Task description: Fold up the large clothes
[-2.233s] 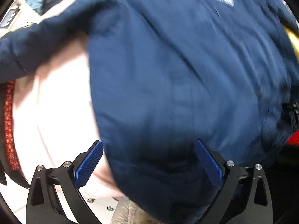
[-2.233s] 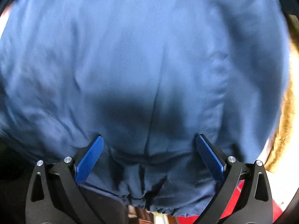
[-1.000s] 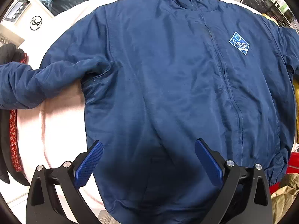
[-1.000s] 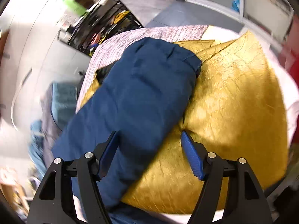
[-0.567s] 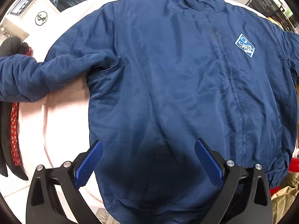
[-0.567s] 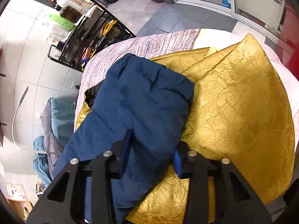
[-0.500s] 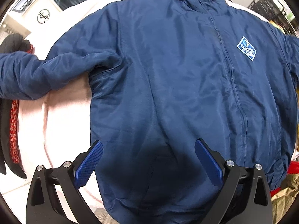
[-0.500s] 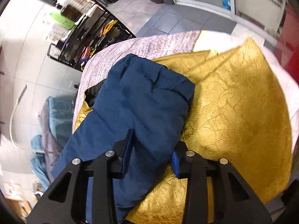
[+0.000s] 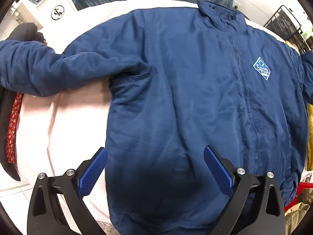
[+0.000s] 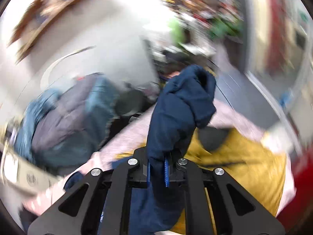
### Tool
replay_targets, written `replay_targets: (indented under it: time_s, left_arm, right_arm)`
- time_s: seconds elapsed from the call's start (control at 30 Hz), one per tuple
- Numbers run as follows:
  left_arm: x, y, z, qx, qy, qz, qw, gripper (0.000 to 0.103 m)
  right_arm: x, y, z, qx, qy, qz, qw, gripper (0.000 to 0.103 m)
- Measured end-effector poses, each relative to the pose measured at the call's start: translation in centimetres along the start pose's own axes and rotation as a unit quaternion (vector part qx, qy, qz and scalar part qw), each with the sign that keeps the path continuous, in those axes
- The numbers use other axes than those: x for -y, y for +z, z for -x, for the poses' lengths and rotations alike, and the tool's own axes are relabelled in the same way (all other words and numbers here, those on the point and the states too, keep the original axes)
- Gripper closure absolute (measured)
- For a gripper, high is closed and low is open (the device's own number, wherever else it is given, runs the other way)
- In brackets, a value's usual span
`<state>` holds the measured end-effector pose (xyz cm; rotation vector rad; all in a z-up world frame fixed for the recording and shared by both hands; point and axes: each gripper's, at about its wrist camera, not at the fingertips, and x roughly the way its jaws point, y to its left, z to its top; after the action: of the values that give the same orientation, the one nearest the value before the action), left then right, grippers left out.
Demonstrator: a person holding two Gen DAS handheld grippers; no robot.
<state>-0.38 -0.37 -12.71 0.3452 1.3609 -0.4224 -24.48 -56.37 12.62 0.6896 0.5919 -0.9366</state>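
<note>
A large navy jacket [image 9: 195,98] with a blue chest logo [image 9: 261,68] lies front-up and spread on a pale pink bed cover [image 9: 64,121]. Its left sleeve [image 9: 39,68] stretches out to the left. My left gripper [image 9: 154,168] is open and hovers over the jacket's lower hem. My right gripper [image 10: 157,173] is shut on the jacket's other sleeve [image 10: 180,109] and holds it lifted, with the cuff standing above the jaws. The right wrist view is motion-blurred.
A gold cushion [image 10: 244,168] lies under the lifted sleeve. A grey-blue quilt [image 10: 64,117] is piled at the far side. Dark and red patterned clothes [image 9: 11,129] hang off the bed's left edge. A white appliance [image 9: 49,4] stands at the back left.
My right gripper has closed on the sleeve that lay on the gold cushion and swung it up fast. My left gripper stays open above the hem, with the jacket shifting slightly in view.
</note>
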Motion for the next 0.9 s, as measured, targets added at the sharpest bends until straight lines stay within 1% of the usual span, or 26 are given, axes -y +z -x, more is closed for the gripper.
replay_targets:
  time_s: [0.07,0.17,0.2,0.23,0.27,0.33,0.4,0.43,0.47,0.5,0.57,0.63,0.67,0.7,0.77,0.8,0.83,0.87,0.9]
  left_arm:
    - [-0.7,-0.1,0.3,0.004,-0.002,0.007,1.0000,0.007]
    - [-1.8,-0.2,0.9,0.018,-0.001,0.022,0.9996,0.007]
    - [-2.1,-0.2,1.0,0.021,-0.001,0.025,0.9995,0.007]
    - [-2.5,-0.3,1.4,0.027,0.001,0.029,0.9992,0.007]
    - [-2.8,-0.3,1.7,0.034,0.004,0.032,0.9989,0.007]
    - [-3.5,-0.4,2.3,0.046,0.010,0.038,0.9982,0.007]
    - [-4.3,-0.7,2.9,0.055,0.015,0.047,0.9973,0.007]
    - [-4.7,-0.9,3.0,0.058,0.017,0.051,0.9969,0.007]
    - [-5.1,-1.2,3.0,0.059,0.021,0.056,0.9965,0.007]
    - [-5.5,-1.4,3.0,0.058,0.025,0.060,0.9962,0.007]
    - [-6.2,-2.3,2.7,0.053,0.036,0.066,0.9957,0.007]
    - [-6.6,-3.0,2.4,0.046,0.041,0.070,0.9956,0.007]
    - [-6.9,-3.6,2.2,0.040,0.044,0.074,0.9955,0.007]
    - [-7.1,-4.0,2.0,0.036,0.046,0.076,0.9954,0.007]
    - [-7.4,-4.6,1.6,0.028,0.048,0.081,0.9951,0.007]
    - [-7.6,-5.0,1.3,0.022,0.050,0.084,0.9950,0.007]
    - [-7.6,-5.2,1.2,0.018,0.051,0.086,0.9948,0.007]
    - [-7.7,-5.4,1.1,0.016,0.051,0.087,0.9948,0.007]
    - [-7.7,-5.5,1.0,0.014,0.053,0.087,0.9947,0.007]
  right_arm:
    - [-4.8,0.3,1.5,0.015,0.035,0.052,0.998,0.093]
    - [-13.7,-0.3,3.6,0.030,0.102,0.134,0.985,0.093]
    - [-15.8,-0.8,4.0,0.029,0.120,0.152,0.981,0.093]
    - [-18.2,-1.6,4.4,0.026,0.143,0.173,0.974,0.093]
    - [-21.6,-2.9,4.8,0.018,0.172,0.203,0.964,0.093]
    - [-26.3,-5.6,4.8,-0.005,0.205,0.247,0.947,0.093]
    - [-30.6,-9.5,4.3,-0.028,0.223,0.297,0.928,0.093]
    - [-31.8,-10.9,4.0,-0.037,0.227,0.313,0.921,0.093]
    - [-33.7,-13.7,3.3,-0.054,0.233,0.342,0.909,0.093]
    - [-34.7,-15.5,2.9,-0.063,0.233,0.358,0.902,0.094]
    - [-36.4,-20.0,1.1,-0.099,0.230,0.391,0.886,0.094]
    - [-37.4,-23.8,-0.5,-0.128,0.219,0.416,0.874,0.094]
    - [-37.5,-25.3,-1.0,-0.134,0.214,0.426,0.869,0.094]
    - [-37.9,-27.4,-1.7,-0.140,0.207,0.448,0.858,0.094]
    - [-38.6,-30.4,-2.5,-0.144,0.197,0.485,0.840,0.094]
    - [-39.0,-32.3,-3.0,-0.147,0.191,0.508,0.827,0.094]
    - [-39.2,-33.8,-3.3,-0.149,0.185,0.526,0.816,0.094]
    - [-39.3,-34.9,-3.7,-0.149,0.181,0.538,0.809,0.094]
    - [-39.4,-36.4,-4.2,-0.149,0.173,0.556,0.799,0.094]
